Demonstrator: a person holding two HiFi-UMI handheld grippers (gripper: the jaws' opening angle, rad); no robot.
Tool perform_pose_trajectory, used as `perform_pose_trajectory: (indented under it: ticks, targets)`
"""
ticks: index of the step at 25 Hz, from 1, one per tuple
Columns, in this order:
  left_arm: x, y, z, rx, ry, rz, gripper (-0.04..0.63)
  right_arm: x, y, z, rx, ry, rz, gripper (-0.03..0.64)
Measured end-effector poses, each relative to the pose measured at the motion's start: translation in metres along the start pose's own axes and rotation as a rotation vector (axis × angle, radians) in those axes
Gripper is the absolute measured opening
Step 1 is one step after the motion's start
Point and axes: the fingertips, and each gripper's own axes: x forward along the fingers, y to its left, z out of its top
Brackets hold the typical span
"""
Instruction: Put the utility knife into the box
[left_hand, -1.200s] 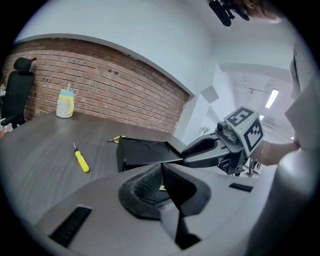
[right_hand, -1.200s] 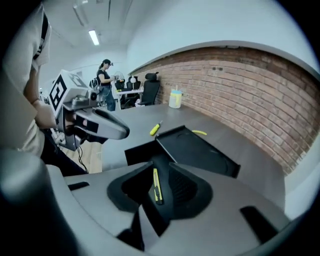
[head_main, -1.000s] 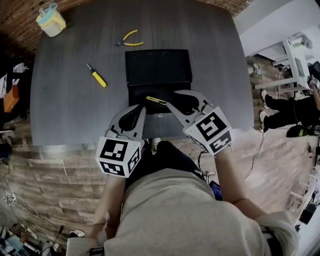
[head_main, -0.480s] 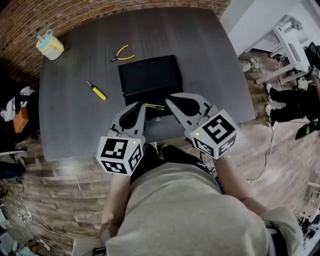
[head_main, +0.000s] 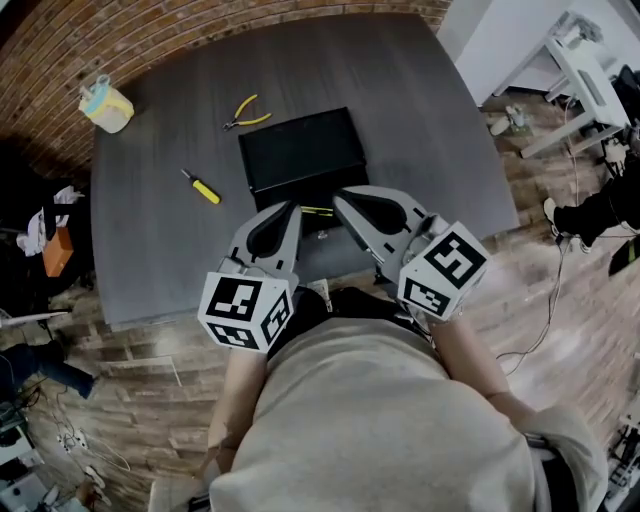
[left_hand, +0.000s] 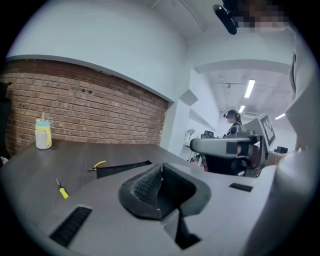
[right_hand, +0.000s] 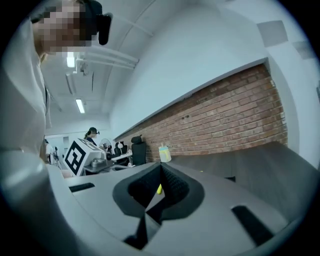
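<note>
The utility knife (head_main: 317, 211), yellow and black, lies flat at the near edge of the black box (head_main: 300, 148) on the dark table. It sits between the tips of my two grippers, touched by neither. My left gripper (head_main: 292, 208) is just left of it, with its ribbed pads pressed together (left_hand: 161, 167) and nothing between them. My right gripper (head_main: 338, 198) is just right of the knife, its jaws shut and empty (right_hand: 161, 170). In the right gripper view a yellow sliver of the knife (right_hand: 159, 189) shows beyond the jaws.
Yellow-handled pliers (head_main: 245, 110) lie behind the box's far left corner. A yellow screwdriver (head_main: 203, 188) lies to the box's left. A pale yellow cup (head_main: 106, 104) stands at the far left corner. The table's front edge (head_main: 200, 310) runs close under the grippers.
The head view has swung, so the table sits more tilted in the picture. Both grippers stay at the box's near edge. The knife lies where it was.
</note>
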Motion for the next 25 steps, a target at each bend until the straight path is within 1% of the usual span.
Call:
perform_pose_trajectory:
  ticks: [2,5,7,9,12,15,19,22,25]
  targets:
    - [-0.003,-0.002,0.0,-0.006,0.001,-0.006,0.028,-0.007,0.004,0.008,0.029,-0.046,0.011,0.008]
    - [-0.007,-0.007,-0.002,-0.001,0.021,-0.028,0.026,-0.014,0.005,0.015,0.044,-0.082,-0.007,0.008]
    - [-0.01,-0.01,-0.005,0.028,0.036,-0.035,0.026,-0.016,0.004,0.014,0.049,-0.089,-0.033,0.008]
    - [-0.011,-0.01,-0.01,0.068,0.059,-0.02,0.026,-0.017,0.003,0.009,0.065,-0.089,-0.056,0.008]
    - [-0.011,-0.006,-0.02,0.079,0.096,0.01,0.026,-0.016,0.0,-0.002,0.077,-0.068,-0.08,0.008]
    - [-0.011,-0.001,-0.025,0.049,0.098,0.026,0.026,-0.013,-0.004,-0.014,0.08,-0.033,-0.099,0.008]
    - [-0.012,0.002,-0.029,0.001,0.099,0.032,0.026,-0.012,-0.006,-0.025,0.083,0.006,-0.1,0.008]
    - [-0.011,-0.002,-0.032,0.013,0.119,0.034,0.026,-0.012,-0.008,-0.03,0.078,0.036,-0.102,0.008]
    - [-0.008,-0.005,-0.035,0.022,0.133,0.033,0.026,-0.012,-0.01,-0.032,0.082,0.044,-0.103,0.008]
